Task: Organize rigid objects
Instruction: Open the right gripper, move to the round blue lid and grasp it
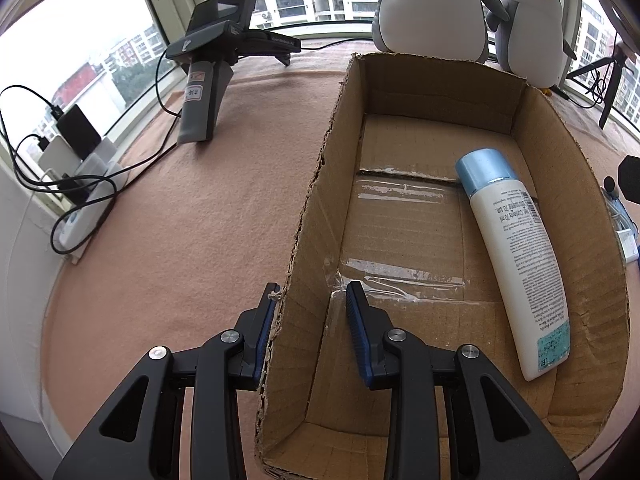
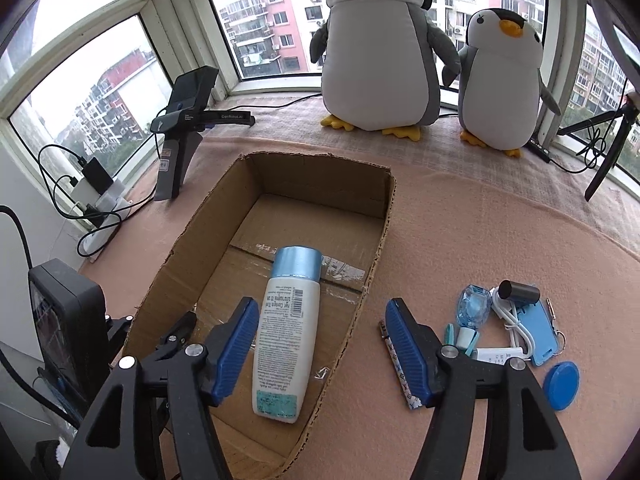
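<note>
An open cardboard box (image 1: 532,128) (image 2: 320,172) sits on the pink cloth. Inside it lies a white bottle with a blue cap (image 1: 520,256) (image 2: 286,344), near the right wall. My left gripper (image 1: 313,290) straddles the box's left wall, one pad outside and one inside, shut on that wall; its black body (image 2: 68,320) shows in the right wrist view. My right gripper (image 2: 320,350) hangs open above the box's near right corner, its pads apart from the bottle. Right of the box lie small items: a blue disc (image 2: 563,386), a blue card holder (image 2: 538,332), a patterned strip (image 2: 398,368).
Two plush penguins (image 2: 380,48) (image 2: 500,80) stand at the window behind the box. A grey device on a stand (image 1: 208,80) and chargers with cables (image 1: 76,168) fill the back left. A tripod leg (image 2: 604,160) stands far right. A white cable (image 2: 516,320) and black cylinder (image 2: 520,291) lie among the small items.
</note>
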